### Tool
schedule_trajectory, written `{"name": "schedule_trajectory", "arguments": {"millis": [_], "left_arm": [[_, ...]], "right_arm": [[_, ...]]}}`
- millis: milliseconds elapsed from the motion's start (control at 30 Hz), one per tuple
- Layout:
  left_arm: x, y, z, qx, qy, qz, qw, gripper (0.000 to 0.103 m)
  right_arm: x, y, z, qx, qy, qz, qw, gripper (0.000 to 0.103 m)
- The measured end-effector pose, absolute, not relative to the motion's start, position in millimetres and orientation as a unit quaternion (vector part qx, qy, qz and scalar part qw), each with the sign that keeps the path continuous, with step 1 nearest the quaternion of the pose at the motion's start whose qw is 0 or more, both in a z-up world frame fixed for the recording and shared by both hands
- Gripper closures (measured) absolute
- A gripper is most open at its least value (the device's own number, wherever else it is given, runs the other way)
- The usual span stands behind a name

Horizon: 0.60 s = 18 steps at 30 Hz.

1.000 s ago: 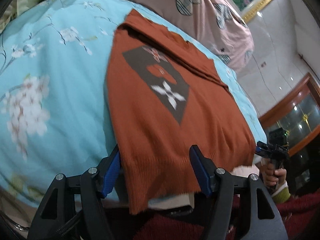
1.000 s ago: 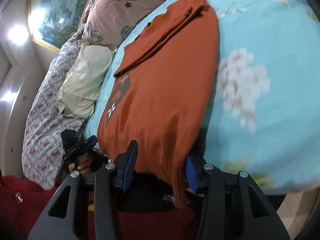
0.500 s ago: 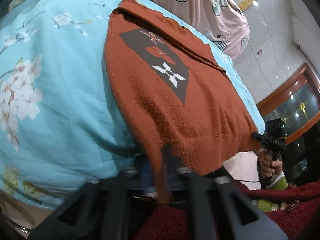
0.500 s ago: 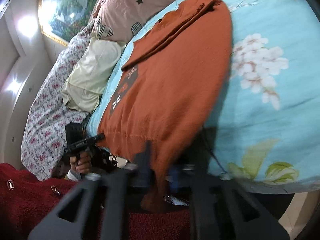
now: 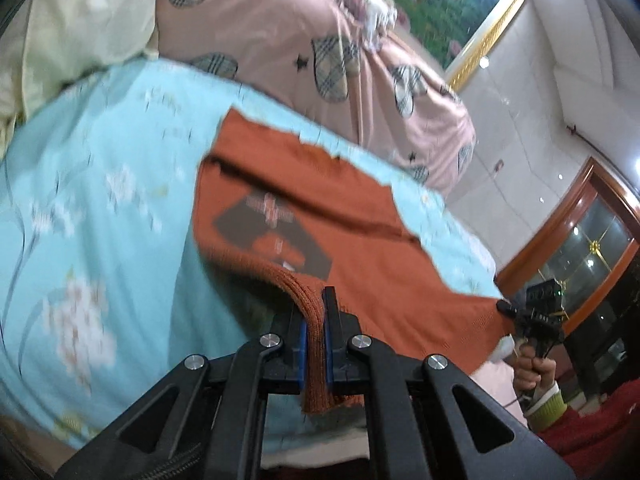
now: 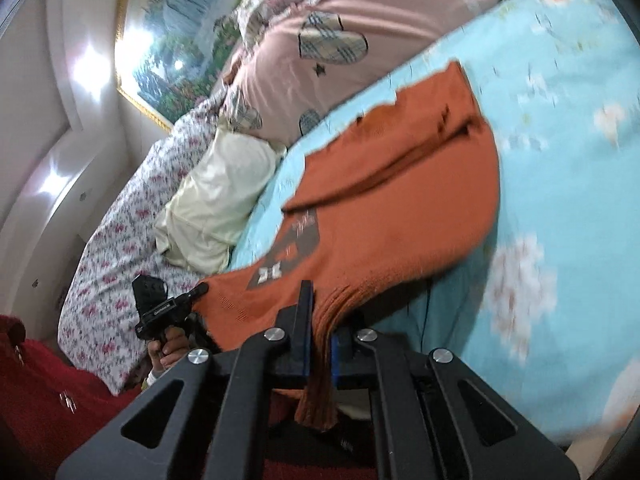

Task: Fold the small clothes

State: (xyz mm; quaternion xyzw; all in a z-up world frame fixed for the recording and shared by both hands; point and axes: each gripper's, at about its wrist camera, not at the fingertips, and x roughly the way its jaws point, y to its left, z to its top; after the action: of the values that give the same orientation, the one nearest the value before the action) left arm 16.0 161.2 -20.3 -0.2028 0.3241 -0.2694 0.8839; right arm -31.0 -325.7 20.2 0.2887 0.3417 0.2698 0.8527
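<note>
**Two claws pinching the sweater's hem, lifting it for the fold**

One small rust-orange knitted sweater (image 5: 360,240) lay spread on the bed, its near hem hanging toward me over the bed's edge and its collar end pointing away toward the pillows. A dark diamond patch (image 5: 276,232) with a pale cross sat on its front, and a sleeve looked already folded across the upper part.

My left claw (image 5: 315,332) was pressed together on the ribbed hem at one bottom corner, the knit bunched between its blue pads (image 5: 303,340). My right claw (image 6: 319,344) pinched the other bottom corner the same way, a tail of ribbing dangling below it. Both corners sat raised off the bedding, with the hem stretched between them.

Beneath the sweater was a light blue floral bedsheet (image 5: 100,200). Beyond it lay a pink quilt (image 5: 280,40) with plaid hearts and a cream pillow (image 6: 216,200), with a framed picture on the wall behind.

To do this step well, I judged I should carry both corners forward level and together, keep the hem taut so the body does not sag or twist, and lay it squarely over the collar end before letting go.
</note>
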Motion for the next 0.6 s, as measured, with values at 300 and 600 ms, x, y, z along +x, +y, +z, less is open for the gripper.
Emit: {"name": "schedule_trajectory", "arguments": {"millis": [300, 600], "left_arm": [[118.4, 139.7, 29.5, -0.201, 0.259, -0.225, 0.917, 0.098], [229.9, 123.5, 32.9, -0.178, 0.277, -0.161, 0.930, 0.098]], "right_arm": [[65.9, -355.7, 53.1, 0.282, 0.301, 0.206, 0.887, 0.095], [183.4, -366.4, 54.8, 0.245, 0.330, 0.154, 0.898, 0.095]]}}
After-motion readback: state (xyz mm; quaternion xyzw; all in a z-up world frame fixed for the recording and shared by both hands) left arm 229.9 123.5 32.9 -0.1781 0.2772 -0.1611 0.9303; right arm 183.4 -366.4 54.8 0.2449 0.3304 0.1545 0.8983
